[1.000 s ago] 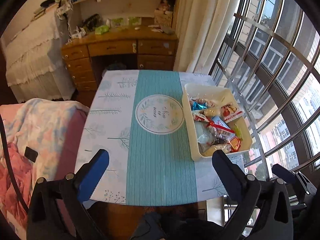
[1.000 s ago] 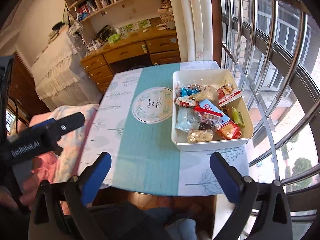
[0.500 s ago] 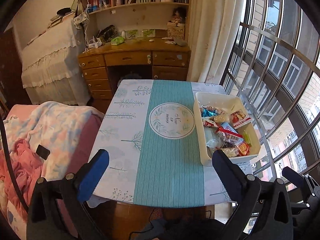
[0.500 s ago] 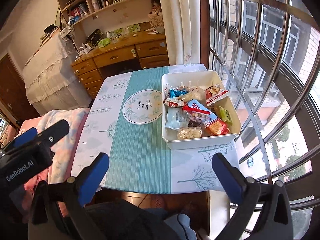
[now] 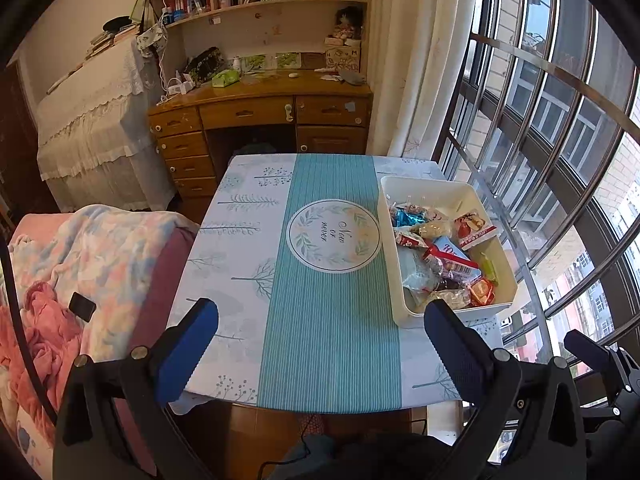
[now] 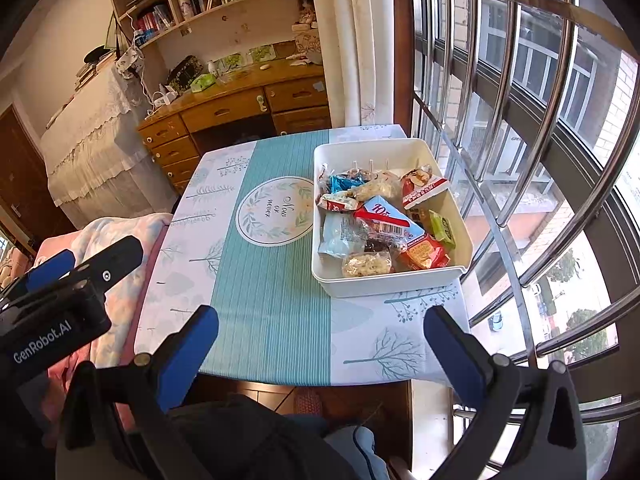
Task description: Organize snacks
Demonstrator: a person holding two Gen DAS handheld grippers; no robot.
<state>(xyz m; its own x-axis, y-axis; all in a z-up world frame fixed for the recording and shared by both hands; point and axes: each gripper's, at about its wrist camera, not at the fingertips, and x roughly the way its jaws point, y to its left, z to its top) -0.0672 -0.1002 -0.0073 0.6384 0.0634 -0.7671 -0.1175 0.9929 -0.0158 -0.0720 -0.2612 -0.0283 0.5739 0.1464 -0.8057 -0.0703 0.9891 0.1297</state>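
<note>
Two grippers hover short of the near edge of the surface, both with jaws spread wide and holding nothing. Between the blue pads of the left gripper (image 5: 320,332) lies the near stretch of the teal striped runner (image 5: 328,320); its right pad overlaps the near corner of the white bin (image 5: 400,312) in that view. The right gripper (image 6: 320,328) frames the near edge of the tablecloth (image 6: 380,340), with the bin (image 6: 384,284) just beyond its jaws.

That bin sits along the right edge of the surface, beside the window bars, and holds the snacks (image 6: 380,220) in a loose heap (a blue and red packet on top, an orange one and a green one toward the near right corner, a pale oat bar at the near wall). A round printed emblem (image 5: 333,236) marks the middle of the runner, just left of the bin. Off the left edge lies a pastel blanket (image 5: 100,248); beyond the far edge stands a wooden desk (image 5: 260,108).
</note>
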